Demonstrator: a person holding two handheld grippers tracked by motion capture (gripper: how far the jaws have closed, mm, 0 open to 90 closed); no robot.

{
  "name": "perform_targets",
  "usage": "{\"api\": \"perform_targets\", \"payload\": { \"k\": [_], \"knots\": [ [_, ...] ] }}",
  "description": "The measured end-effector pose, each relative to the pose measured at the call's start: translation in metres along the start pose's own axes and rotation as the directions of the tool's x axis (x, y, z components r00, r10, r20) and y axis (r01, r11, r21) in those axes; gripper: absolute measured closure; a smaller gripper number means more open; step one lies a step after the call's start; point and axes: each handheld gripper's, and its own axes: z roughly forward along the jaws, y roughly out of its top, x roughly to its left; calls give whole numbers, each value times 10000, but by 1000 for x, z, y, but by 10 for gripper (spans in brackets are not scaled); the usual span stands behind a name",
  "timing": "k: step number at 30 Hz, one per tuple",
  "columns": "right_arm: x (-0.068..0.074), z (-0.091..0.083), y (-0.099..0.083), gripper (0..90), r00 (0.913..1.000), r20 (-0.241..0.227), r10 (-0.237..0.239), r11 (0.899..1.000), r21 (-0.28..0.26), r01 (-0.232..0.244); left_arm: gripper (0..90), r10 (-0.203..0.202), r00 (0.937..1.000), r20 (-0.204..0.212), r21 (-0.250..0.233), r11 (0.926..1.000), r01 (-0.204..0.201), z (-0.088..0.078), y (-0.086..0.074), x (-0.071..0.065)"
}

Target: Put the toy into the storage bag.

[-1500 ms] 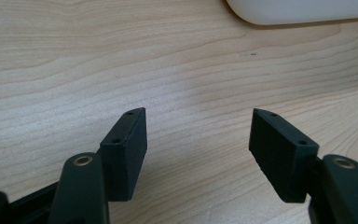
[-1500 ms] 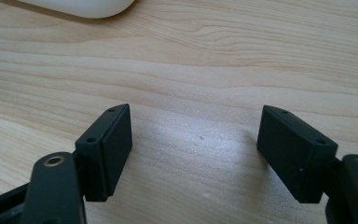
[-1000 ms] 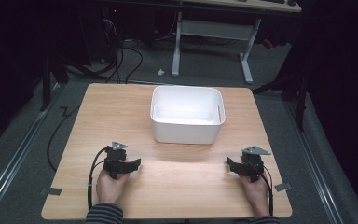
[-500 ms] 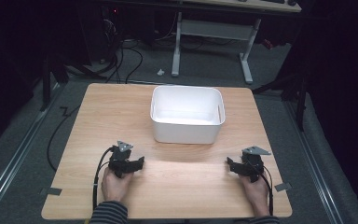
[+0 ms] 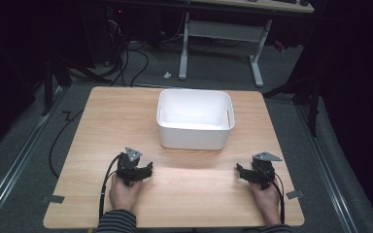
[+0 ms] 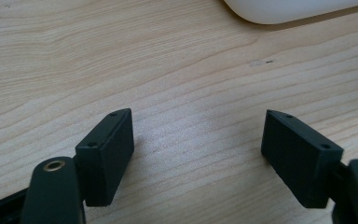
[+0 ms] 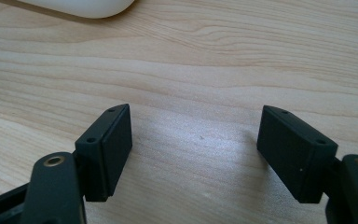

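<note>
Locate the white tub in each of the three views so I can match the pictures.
High view: white tub at the table's middle, toward the far edge, beyond both claws.
Left gripper view: one rounded corner of it at the top edge, right of centre.
Right gripper view: one rounded corner at the top left.
Shared landmark: the wooden tabletop on which it stands.

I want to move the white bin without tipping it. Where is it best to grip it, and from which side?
Probably the near rim of the white bin, reached from above on the person's side. The bin stands upright and open, its wall thin enough for wide jaws. The left gripper and right gripper, both open, could each pinch that wall.
</note>
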Motion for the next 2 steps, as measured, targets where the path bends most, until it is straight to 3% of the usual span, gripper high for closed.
{"api": "perform_targets", "payload": {
  "k": [2],
  "knots": [
    [0, 0, 0, 266, 10000, 12, 2, 10000, -1, -2, 256, -5, 10000, 3, -4, 10000, 5, 0, 0, 0]
  ]
}}
